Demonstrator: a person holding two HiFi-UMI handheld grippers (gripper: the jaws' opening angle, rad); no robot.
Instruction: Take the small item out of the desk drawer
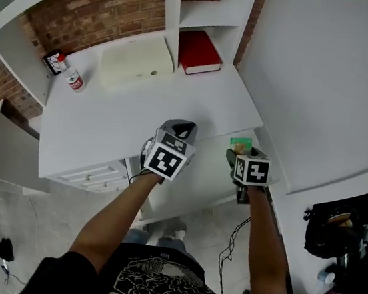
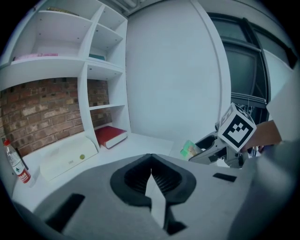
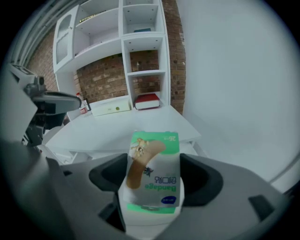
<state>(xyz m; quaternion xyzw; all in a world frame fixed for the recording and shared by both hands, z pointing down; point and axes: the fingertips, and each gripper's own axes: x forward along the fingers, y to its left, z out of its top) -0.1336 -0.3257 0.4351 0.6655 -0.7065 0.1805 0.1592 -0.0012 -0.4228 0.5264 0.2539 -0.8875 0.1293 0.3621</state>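
Holding a small bandage box (image 3: 152, 176) between its jaws, the right gripper (image 1: 238, 153) is closed on the carton's two narrow sides. The printed front faces back toward the gripper's own camera, and the upper part of the box stands out past the jaw tips. The box hangs in the air in this grip, clear of the white desk (image 1: 106, 126), which lies beyond and below the jaws. A white ledge shows just under the desk edge, but whether that is the drawer I cannot tell. The left gripper (image 2: 151, 173) has its jaws brought together on nothing, off to the holding gripper's left and apart from the box. The carton looks light, likely thin card with hollow walls, so it should lift easily yet dent under a hard squeeze. Its glossy print may also let it slip. The surest hold is probably low across the narrow sides, seated deep between the pads, with only enough pressure to keep it from tipping forward.
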